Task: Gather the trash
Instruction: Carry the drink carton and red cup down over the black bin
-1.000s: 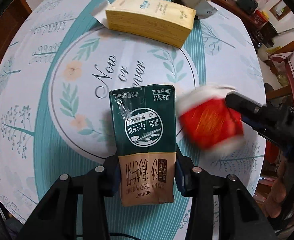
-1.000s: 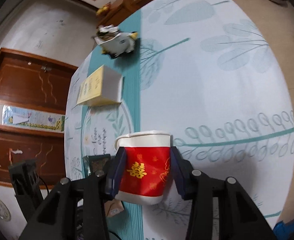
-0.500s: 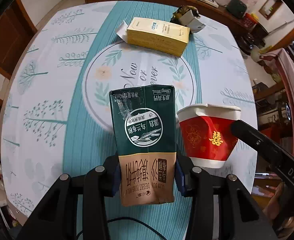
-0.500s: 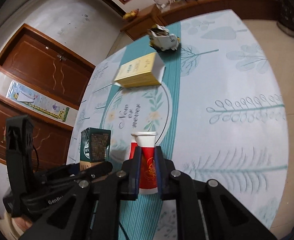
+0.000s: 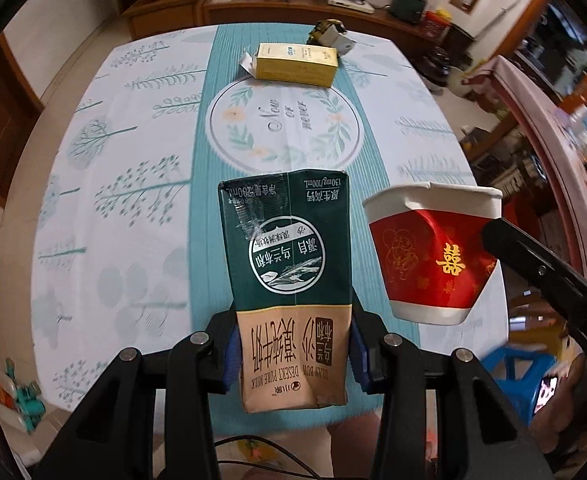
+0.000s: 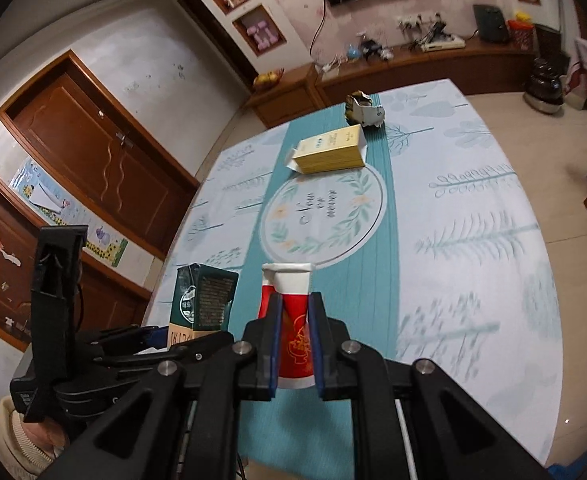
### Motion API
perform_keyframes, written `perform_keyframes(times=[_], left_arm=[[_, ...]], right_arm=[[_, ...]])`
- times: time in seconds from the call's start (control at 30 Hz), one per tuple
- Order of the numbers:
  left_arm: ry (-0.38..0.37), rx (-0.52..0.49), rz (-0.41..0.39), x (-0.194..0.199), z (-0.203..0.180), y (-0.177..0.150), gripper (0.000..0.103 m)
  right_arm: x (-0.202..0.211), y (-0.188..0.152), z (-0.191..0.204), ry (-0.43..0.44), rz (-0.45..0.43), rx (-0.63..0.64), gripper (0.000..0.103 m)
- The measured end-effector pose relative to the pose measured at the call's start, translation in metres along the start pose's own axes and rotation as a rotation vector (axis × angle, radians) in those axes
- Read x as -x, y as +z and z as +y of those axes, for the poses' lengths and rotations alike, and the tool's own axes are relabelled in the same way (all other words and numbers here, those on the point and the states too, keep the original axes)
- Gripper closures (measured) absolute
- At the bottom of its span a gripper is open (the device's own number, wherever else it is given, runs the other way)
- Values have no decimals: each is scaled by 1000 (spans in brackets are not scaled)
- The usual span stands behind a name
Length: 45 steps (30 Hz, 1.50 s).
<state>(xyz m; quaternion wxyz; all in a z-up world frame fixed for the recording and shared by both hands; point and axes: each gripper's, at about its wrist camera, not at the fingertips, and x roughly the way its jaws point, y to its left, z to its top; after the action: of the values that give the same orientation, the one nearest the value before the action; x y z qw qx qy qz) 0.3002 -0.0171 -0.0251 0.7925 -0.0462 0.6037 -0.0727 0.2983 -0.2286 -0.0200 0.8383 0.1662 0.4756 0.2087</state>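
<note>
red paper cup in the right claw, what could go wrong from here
The red paper cup is squashed nearly flat in the right claw; its creased wall could buckle and slip out, and any dregs might spill on the tree-patterned tablecloth. The left claw grips the green and tan milk carton only near its lower end, so it may pivot or drop.

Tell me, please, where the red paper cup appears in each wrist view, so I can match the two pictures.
Left wrist view: the red paper cup is right of centre, beside the milk carton, held off the table.
Right wrist view: the cup is at lower centre, squashed narrow between that gripper's fingers.
Shared landmark: the yellow box at the table's far end.
</note>
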Motion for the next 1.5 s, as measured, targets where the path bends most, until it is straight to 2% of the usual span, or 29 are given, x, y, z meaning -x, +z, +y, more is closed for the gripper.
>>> perform_keyframes(times=[0.3,0.6,0.87,1.03,1.27,1.5], left_arm=[[-30,-94,-18,44,30,-76,61],[-43,-135,39,50,31,-132,61],[-57,-132,80,32,11,-168,61],[-49,-136,107,9,-2,-191,61],[-37,-114,154,-40,-6,-217,61],[-17,-110,153,-108,-1,-234,61]], right_arm=[[46,-88,72,-60,-80,-16,91],[66,-151,100,-132,-52,-20,91],[65,-186,86,-155,30,-38,91],[51,-210,60,-166,92,-52,91],[20,-243,20,-181,151,-84,91],[-26,-271,-16,-205,184,-119,91]])
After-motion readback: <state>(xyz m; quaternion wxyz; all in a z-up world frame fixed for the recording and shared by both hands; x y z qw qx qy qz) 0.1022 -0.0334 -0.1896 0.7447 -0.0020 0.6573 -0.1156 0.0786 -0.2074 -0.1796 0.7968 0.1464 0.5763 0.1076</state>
